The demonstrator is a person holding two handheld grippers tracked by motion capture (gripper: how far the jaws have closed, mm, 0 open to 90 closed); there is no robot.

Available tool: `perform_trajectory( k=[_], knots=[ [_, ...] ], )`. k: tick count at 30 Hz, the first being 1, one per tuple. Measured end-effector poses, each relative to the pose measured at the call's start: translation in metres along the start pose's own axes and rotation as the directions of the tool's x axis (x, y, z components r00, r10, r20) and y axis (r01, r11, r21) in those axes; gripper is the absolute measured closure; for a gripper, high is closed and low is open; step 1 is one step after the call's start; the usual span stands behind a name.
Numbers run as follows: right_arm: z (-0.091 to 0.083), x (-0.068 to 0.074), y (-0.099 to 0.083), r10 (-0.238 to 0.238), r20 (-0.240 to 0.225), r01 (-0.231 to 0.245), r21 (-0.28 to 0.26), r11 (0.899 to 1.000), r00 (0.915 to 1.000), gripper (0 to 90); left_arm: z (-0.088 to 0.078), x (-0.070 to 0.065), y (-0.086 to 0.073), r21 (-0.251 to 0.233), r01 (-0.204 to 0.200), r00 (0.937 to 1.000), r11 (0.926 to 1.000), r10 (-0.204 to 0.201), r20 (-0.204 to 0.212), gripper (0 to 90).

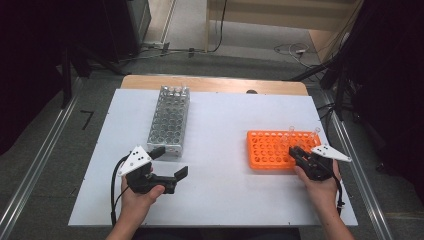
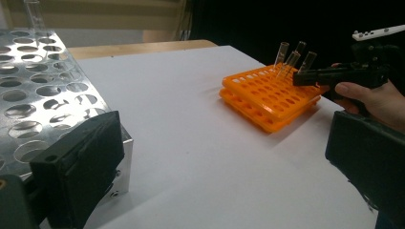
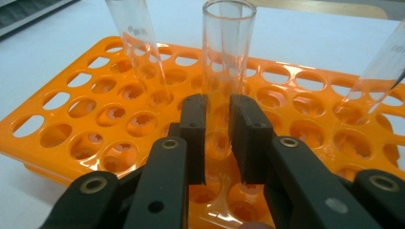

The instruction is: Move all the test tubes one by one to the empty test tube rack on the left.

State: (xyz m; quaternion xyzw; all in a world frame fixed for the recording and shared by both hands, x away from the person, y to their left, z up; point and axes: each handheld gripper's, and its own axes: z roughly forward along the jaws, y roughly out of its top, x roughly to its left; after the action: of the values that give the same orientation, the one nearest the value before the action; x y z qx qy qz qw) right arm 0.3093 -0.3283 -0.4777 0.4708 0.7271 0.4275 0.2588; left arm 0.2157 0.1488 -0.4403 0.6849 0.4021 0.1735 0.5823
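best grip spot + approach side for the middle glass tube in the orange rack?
Grip the middle glass tube on its bare wall just above the orange rack, coming level from the rack's near edge. It stands upright, neighbours lean aside; the right tongs already clamp there.

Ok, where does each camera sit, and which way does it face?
High view: above the person's side, looking forward-down at the table; both forearms, left gripper, right gripper.
Left gripper view: along its open jaws toward the orange rack.
Right gripper view: low, jaws shut on a glass test tube.
All three share the orange rack.
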Motion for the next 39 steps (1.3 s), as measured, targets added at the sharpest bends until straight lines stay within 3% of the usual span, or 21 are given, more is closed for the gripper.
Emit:
perform_trajectory(
  k=[7, 13, 17, 21, 26, 33, 39],
  knots=[
    [-0.010, -0.002, 0.007, 0.010, -0.018, -0.011, -0.037, 0.999, 0.9998, 74.1, 0.000, -0.001, 0.001, 0.000, 0.001, 1.0000, 1.0000, -0.001, 0.002, 0.0],
    [-0.029, 0.000, 0.020, -0.001, -0.023, -0.001, -0.087, 0.996, 0.9997, 74.1, 0.001, -0.005, 0.003, -0.002, -0.005, 1.0000, 1.0000, 0.005, 0.007, 0.0],
    [-0.041, 0.008, 0.026, -0.014, -0.048, 0.009, -0.103, 0.995, 0.9988, 74.1, 0.002, -0.008, 0.004, -0.003, -0.009, 0.9999, 1.0000, 0.009, 0.009, 0.0],
    [-0.046, 0.025, 0.030, -0.045, -0.100, 0.036, -0.092, 0.995, 0.9940, 74.0, 0.003, -0.011, 0.006, -0.002, -0.015, 0.9998, 0.9999, 0.015, 0.015, 0.0],
    [-0.046, 0.056, 0.033, -0.097, -0.179, 0.083, -0.084, 0.993, 0.9792, 74.0, 0.005, -0.019, 0.010, 0.004, -0.035, 0.9990, 0.9994, 0.035, 0.029, 0.2],
    [-0.039, 0.098, 0.032, -0.145, -0.292, 0.131, -0.066, 0.989, 0.9453, 74.0, 0.009, -0.031, 0.014, 0.004, -0.053, 0.9967, 0.9986, 0.052, 0.062, 2.6],
    [-0.034, 0.126, 0.029, -0.187, -0.349, 0.179, -0.057, 0.982, 0.9182, 74.0, 0.015, -0.043, 0.016, 0.012, -0.062, 0.9934, 0.9980, 0.061, 0.097, 5.2]
  ],
)
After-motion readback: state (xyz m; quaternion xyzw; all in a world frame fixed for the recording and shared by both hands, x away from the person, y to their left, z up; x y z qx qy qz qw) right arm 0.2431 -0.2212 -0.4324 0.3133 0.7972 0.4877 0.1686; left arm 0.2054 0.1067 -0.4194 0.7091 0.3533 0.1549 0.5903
